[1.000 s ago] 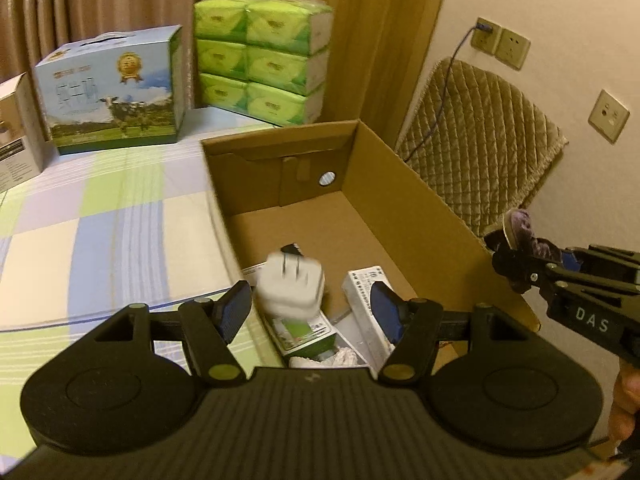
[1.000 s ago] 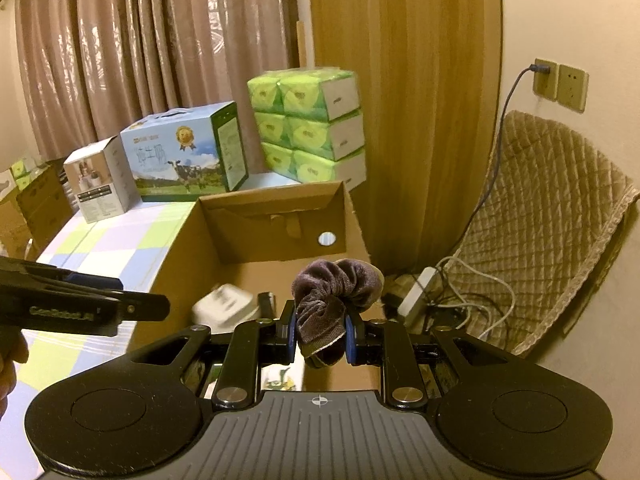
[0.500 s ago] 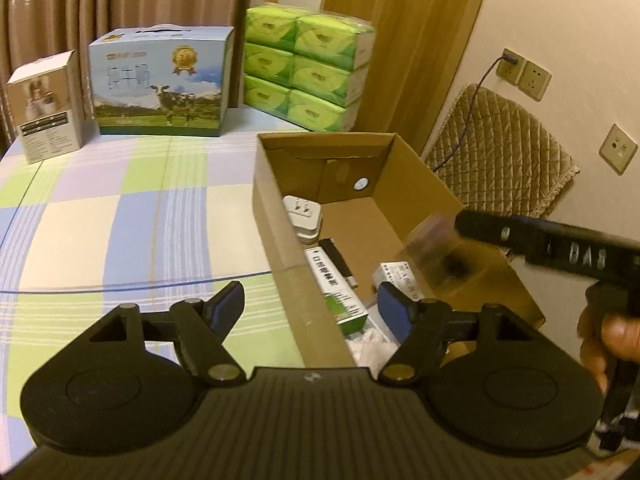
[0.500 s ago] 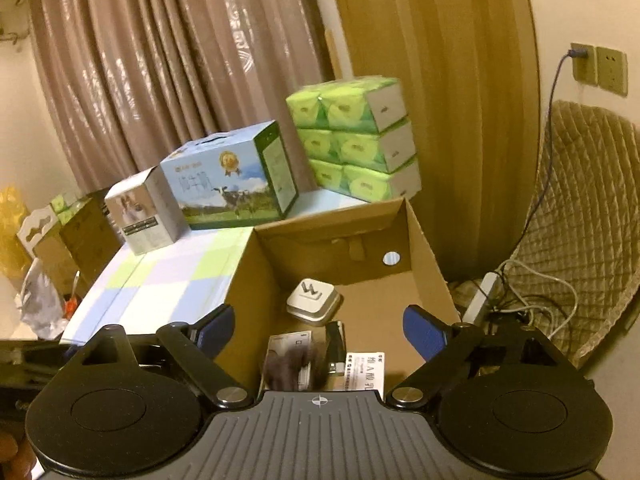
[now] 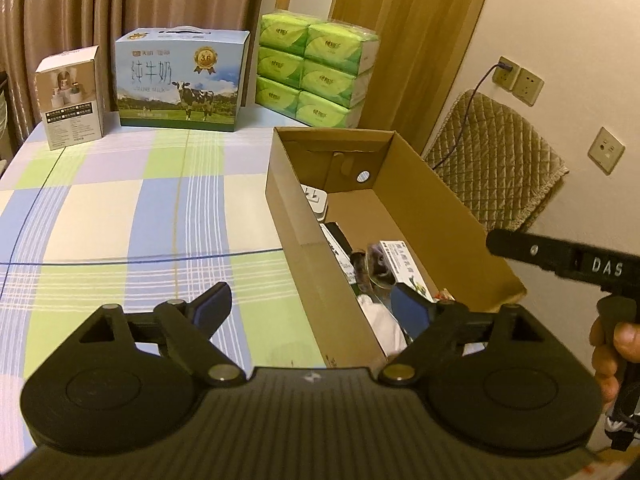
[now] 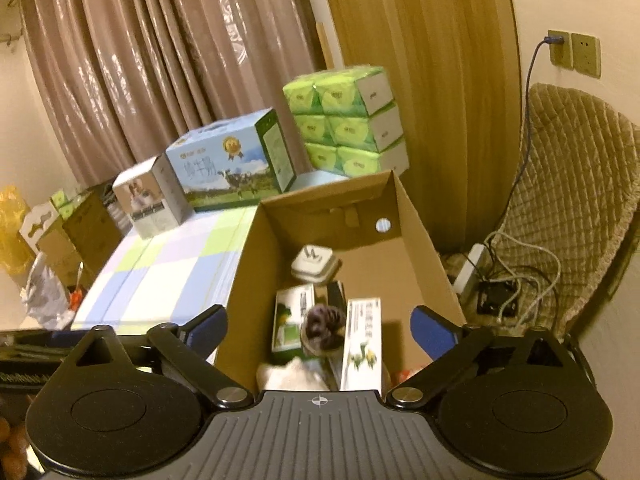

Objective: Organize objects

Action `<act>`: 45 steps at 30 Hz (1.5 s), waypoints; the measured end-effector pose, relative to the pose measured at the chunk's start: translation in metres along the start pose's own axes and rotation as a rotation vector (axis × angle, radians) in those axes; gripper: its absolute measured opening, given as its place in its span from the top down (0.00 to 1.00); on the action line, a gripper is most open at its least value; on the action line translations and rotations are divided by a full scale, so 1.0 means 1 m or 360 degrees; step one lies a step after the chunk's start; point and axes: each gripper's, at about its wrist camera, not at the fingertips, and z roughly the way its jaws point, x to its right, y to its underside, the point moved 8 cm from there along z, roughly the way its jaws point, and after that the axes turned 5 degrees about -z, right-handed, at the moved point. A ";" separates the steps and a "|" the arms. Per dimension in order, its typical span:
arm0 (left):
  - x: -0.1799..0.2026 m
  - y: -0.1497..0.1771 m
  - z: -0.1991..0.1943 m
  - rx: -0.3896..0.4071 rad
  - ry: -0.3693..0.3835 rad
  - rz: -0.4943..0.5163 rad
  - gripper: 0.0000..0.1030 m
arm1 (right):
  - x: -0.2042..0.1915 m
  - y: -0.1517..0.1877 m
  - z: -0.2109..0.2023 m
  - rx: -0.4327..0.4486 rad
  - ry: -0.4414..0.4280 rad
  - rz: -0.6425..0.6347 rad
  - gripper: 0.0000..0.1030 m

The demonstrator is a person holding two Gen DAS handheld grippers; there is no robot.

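Fingers of left gripper (image 5: 310, 304) and right gripper (image 6: 318, 326) spread wide, both empty, above cardboard box (image 6: 424, 240).

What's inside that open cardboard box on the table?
The cardboard box holds a white plug adapter, two green-and-white packets, a dark rolled sock and something white. The gripper body hides its near end.

Open-topped cardboard box (image 6: 416, 240), far half bare.

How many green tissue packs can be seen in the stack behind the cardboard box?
6 visible: the green tissue packs stand in three rows of two, against the curtain, behind the cardboard box and right of the milk carton. More may be hidden behind them.
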 end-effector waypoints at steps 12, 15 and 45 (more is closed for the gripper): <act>0.007 0.035 -0.051 0.0025 -0.0044 -0.0019 0.01 | -0.019 0.042 -0.051 -0.0092 0.0053 -0.0060 0.02; 0.007 0.043 -0.063 0.0040 -0.0069 -0.0026 0.01 | -0.026 0.051 -0.064 -0.0091 0.0056 -0.0083 0.02; 0.007 0.087 -0.121 0.0010 -0.0185 0.0029 0.01 | -0.049 0.086 -0.104 -0.0159 0.0101 -0.0146 0.02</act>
